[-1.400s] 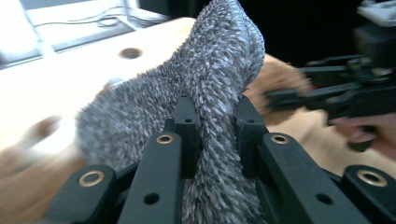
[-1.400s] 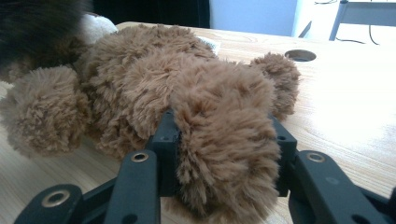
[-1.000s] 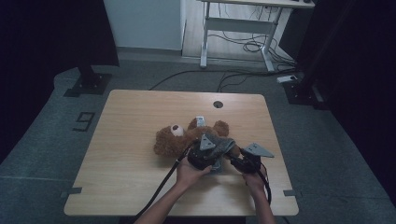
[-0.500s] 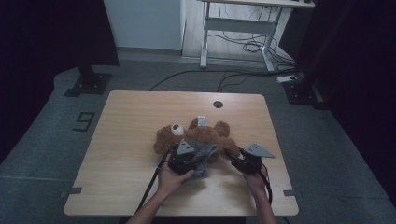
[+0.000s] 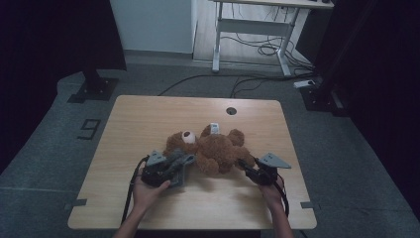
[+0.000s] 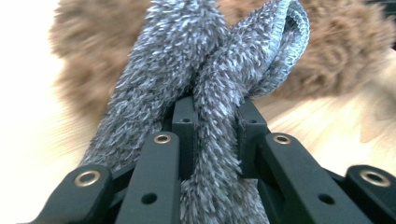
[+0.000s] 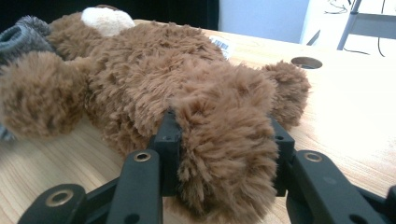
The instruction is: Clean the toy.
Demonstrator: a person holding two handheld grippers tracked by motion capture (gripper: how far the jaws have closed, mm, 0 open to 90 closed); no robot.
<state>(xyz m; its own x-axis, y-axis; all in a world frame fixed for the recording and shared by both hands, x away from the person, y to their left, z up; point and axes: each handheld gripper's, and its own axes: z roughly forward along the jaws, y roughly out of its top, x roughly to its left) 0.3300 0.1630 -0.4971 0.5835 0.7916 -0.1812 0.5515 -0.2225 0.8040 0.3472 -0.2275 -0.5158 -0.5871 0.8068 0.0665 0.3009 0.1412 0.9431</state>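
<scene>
A brown teddy bear (image 5: 215, 148) lies on the wooden table (image 5: 143, 119), its pale muzzle (image 5: 187, 135) toward the left. My left gripper (image 5: 174, 166) sits at the bear's near left side, shut on a grey fuzzy cloth (image 5: 184, 172). In the left gripper view the cloth (image 6: 205, 93) runs up between the jaws of that gripper (image 6: 215, 126), with the bear's fur (image 6: 345, 51) blurred behind it. My right gripper (image 5: 246, 165) is shut on the bear's near right leg (image 7: 224, 140); in its own view this gripper (image 7: 224, 154) squeezes the leg between both jaws.
A round cable hole (image 5: 231, 110) lies at the table's far edge. A white tag (image 5: 213, 128) sticks out from the bear's far side. A white desk frame (image 5: 247, 29) and floor cables stand beyond the table. Bare wood lies to the left and at the near edge.
My left hand has moved left across the table, taking the grey cloth away from the bear's middle toward its head side. The right gripper has kept still on the leg.
</scene>
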